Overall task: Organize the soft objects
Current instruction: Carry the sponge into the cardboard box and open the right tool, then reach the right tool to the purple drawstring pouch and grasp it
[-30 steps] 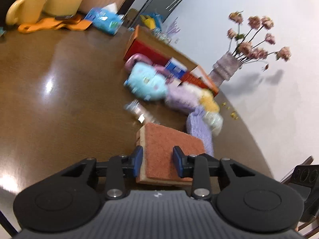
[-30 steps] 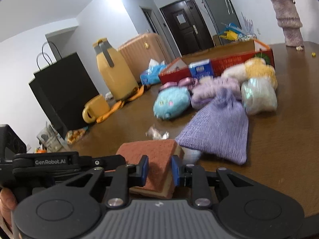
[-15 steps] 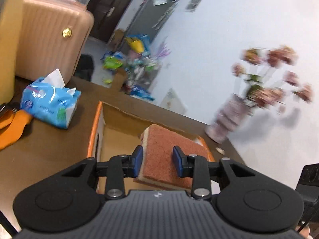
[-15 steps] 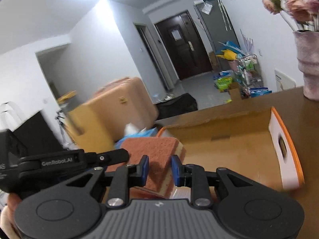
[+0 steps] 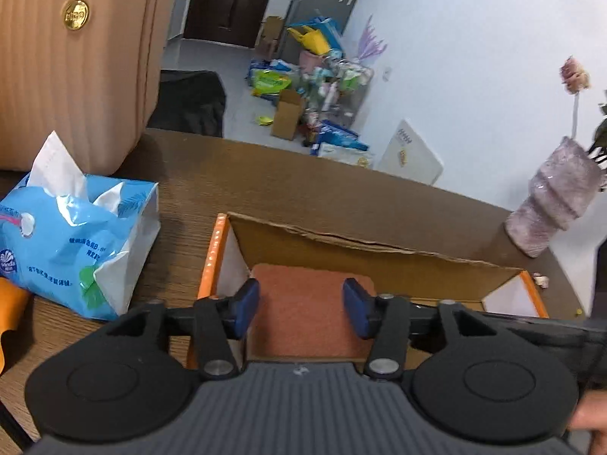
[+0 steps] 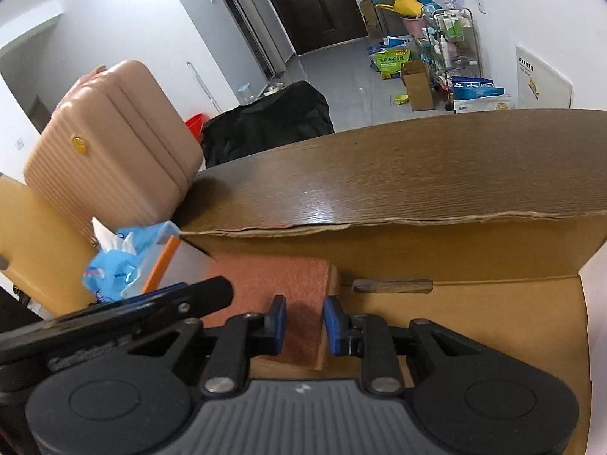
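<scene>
A rust-orange sponge (image 5: 303, 311) with a tan underside lies inside the open cardboard box (image 5: 341, 250), at its left end. My left gripper (image 5: 301, 307) is open, its blue pads spread wide on either side of the sponge. My right gripper (image 6: 303, 322) is beside it over the box (image 6: 474, 273), its pads a small gap apart around the sponge's (image 6: 280, 280) right edge; I cannot tell whether they still pinch it. The other soft toys are out of view.
A blue tissue pack (image 5: 72, 235) lies left of the box. A peach suitcase (image 5: 76, 57) stands behind it. A pink vase (image 5: 550, 208) stands at the far right. The table's far edge (image 6: 417, 129) runs behind the box.
Both grippers carried the sponge from the pile of soft things over to the box and lowered it in. The left gripper has opened and let go.
</scene>
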Available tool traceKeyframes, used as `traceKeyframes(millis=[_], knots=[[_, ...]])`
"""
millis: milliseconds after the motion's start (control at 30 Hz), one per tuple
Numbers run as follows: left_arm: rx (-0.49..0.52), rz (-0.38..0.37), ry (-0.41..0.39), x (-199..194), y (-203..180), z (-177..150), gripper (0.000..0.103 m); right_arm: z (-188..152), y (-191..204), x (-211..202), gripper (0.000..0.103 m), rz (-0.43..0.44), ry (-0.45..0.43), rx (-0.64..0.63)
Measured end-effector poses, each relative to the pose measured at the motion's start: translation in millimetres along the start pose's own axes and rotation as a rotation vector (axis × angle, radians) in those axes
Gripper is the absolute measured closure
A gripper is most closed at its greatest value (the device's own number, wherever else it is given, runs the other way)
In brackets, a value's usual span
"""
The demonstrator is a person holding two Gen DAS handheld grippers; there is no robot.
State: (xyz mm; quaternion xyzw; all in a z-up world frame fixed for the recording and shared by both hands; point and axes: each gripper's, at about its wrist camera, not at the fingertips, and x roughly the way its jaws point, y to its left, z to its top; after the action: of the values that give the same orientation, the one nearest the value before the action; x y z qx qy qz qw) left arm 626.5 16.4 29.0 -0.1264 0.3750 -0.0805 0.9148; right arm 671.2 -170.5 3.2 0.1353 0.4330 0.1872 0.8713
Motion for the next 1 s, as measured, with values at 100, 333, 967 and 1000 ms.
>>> traceKeyframes(millis=[100, 333, 967, 1000], knots=[[0.059, 0.048, -0.046, -17, -5, -2, 0.039, -2, 0, -13, 0.073, -0.014, -0.023, -0.010], [0.141, 0.083, -0.166, -106, -14, -5, 0.023, -17, -5, -121, 0.056, -0.072, -0.146, -0.106], [0.257, 0.119, -0.461, -282, -24, -135, 0.004, -162, 0, -326, 0.015, -0.277, -0.537, -0.312], [0.262, 0.121, -0.468, -287, -26, -140, 0.004, -169, 2, -331, 0.015, -0.277, -0.551, -0.315]])
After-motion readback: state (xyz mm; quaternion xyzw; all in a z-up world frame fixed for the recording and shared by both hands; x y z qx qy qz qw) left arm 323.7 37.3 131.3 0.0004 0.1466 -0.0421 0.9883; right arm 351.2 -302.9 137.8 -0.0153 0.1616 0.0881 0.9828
